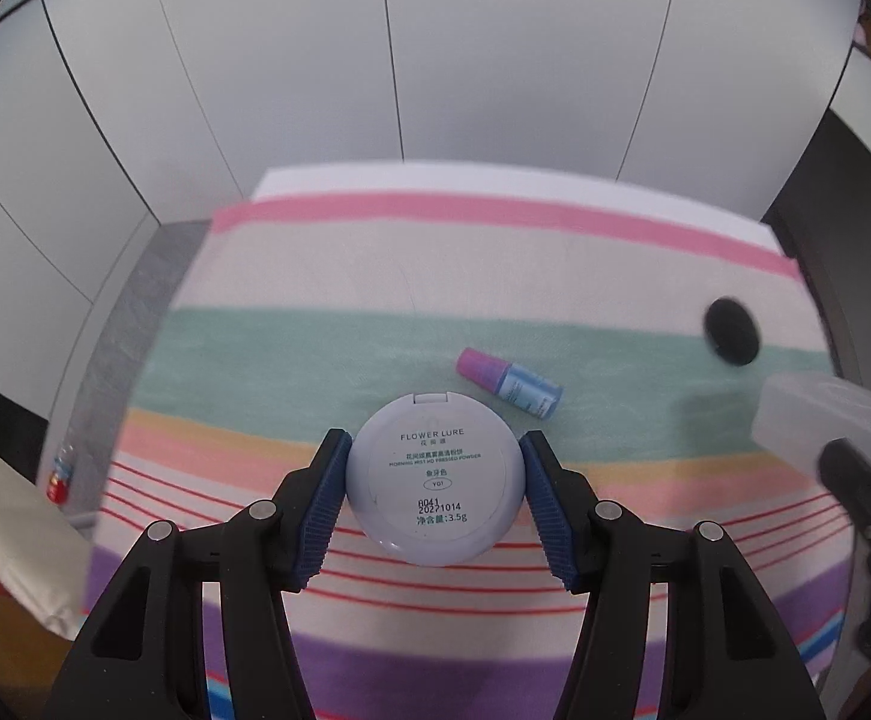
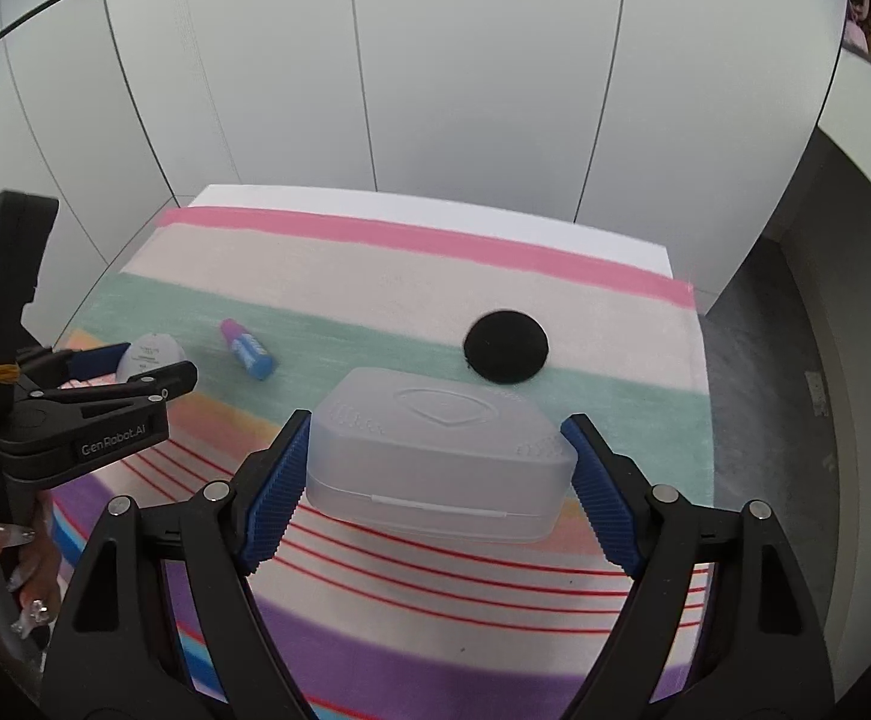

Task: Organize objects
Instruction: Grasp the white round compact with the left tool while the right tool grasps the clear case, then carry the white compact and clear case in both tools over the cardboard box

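My left gripper (image 1: 434, 471) is shut on a round white powder compact (image 1: 433, 480), held above the striped cloth, label side up. It also shows in the right wrist view (image 2: 148, 355). My right gripper (image 2: 435, 468) is shut on a frosted translucent plastic box (image 2: 438, 456), held above the cloth; the box shows at the right edge of the left wrist view (image 1: 825, 423). A small blue bottle with a pink cap (image 1: 510, 383) lies on its side on the green stripe (image 2: 247, 349). A black round puff (image 2: 505, 347) lies on the cloth to the right (image 1: 731, 331).
The table carries a striped cloth (image 1: 375, 276) in pink, cream, green and purple. White wall panels (image 1: 435, 60) stand behind it. Grey floor (image 2: 753, 372) lies to the right. A small red-capped bottle (image 1: 60, 474) lies on the floor at left.
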### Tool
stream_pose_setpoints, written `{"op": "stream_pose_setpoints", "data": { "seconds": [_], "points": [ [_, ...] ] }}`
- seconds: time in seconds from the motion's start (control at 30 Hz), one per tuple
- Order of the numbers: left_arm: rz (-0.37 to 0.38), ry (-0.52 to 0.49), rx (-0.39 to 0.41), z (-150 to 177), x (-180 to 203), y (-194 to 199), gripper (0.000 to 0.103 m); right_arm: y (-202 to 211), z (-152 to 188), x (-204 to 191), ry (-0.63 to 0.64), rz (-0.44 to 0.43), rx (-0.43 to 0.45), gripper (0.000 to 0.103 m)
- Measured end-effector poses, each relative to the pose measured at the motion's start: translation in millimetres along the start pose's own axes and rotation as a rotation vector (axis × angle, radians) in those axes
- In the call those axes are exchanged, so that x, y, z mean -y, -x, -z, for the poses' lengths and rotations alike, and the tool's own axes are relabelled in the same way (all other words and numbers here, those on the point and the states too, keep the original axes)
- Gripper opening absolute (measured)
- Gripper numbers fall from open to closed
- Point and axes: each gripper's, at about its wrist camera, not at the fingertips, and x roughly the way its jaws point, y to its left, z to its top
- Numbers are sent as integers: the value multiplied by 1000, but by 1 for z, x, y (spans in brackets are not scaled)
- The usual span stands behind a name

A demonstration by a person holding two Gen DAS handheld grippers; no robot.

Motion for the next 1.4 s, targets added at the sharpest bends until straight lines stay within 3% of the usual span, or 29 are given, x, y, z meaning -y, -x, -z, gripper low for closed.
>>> {"op": "stream_pose_setpoints", "data": {
  "seconds": [0.37,0.83,1.0,1.13,1.4],
  "points": [
    [-17,5,117,-37,-30,112,58,79,-43,-30,-9,53,49,84],
    [39,35,229,-40,-54,256,58,215,-89,-62,-49,82,168,84],
    [23,29,261,-38,-57,286,58,255,-91,-70,-50,91,201,84],
    [14,41,273,-34,-61,304,58,276,-88,-81,-21,149,226,84],
    [-24,26,296,-7,-65,329,58,296,-73,-88,-32,136,216,84]
  ]
}}
